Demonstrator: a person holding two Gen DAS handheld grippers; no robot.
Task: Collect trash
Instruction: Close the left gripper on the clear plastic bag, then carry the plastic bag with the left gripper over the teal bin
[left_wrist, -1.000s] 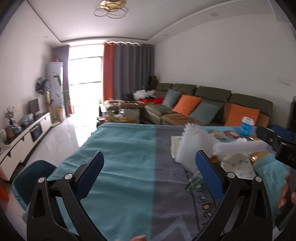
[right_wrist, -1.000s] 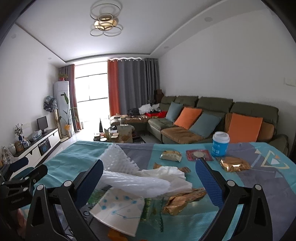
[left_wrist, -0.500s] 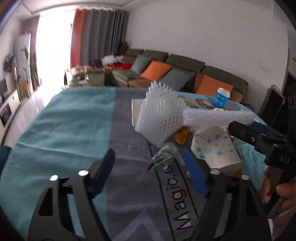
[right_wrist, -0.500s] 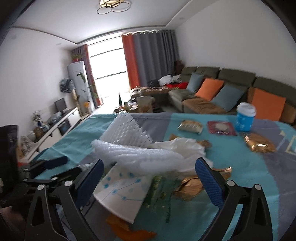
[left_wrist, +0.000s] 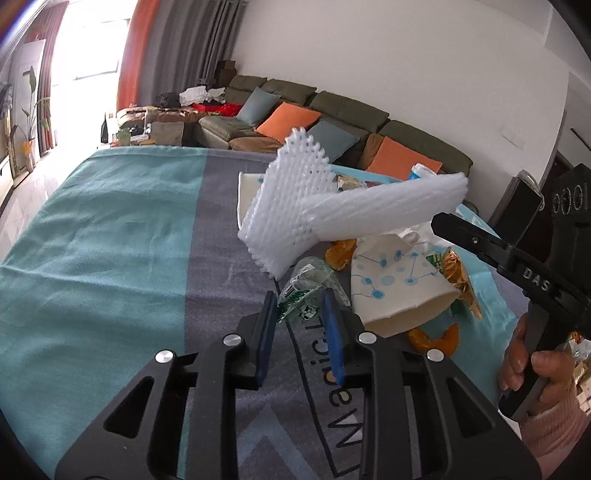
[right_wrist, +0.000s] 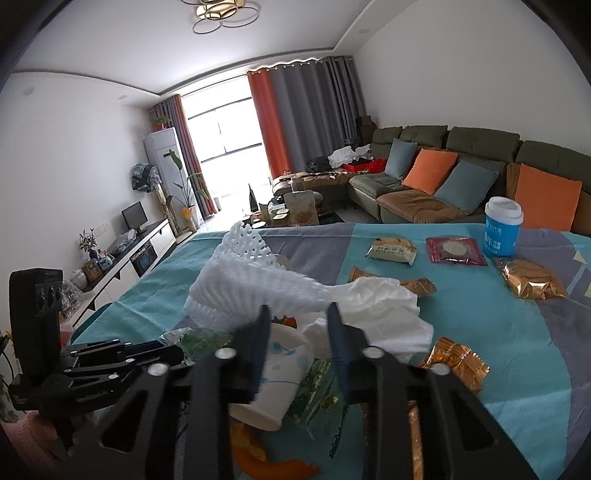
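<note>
A trash pile lies on the teal and grey tablecloth (left_wrist: 110, 240). My left gripper (left_wrist: 299, 306) points down at the pile. Its jaws are closing, and the pads pinch a clear green-printed wrapper (left_wrist: 301, 284). A white foam net (left_wrist: 295, 206) arches over a tipped paper cup (left_wrist: 399, 291). My right gripper (right_wrist: 298, 314) is closing too. The near end of the foam net (right_wrist: 251, 291) sits at its tips, with crumpled tissue (right_wrist: 376, 310) and the paper cup (right_wrist: 280, 373) just behind. The right gripper (left_wrist: 443, 225) comes in from the right in the left wrist view.
Orange peel (left_wrist: 436, 338) lies by the cup. Gold wrappers (right_wrist: 532, 278), two snack packs (right_wrist: 391, 251) and a blue lidded cup (right_wrist: 502, 230) stand farther back. A person's hand (left_wrist: 543, 373) holds the right gripper's handle. A sofa lies beyond the table.
Both grippers tipped down toward the pile and their jaws went from wide open to narrow. The left one moved in onto the green wrapper, the right one onto the foam net's end.
</note>
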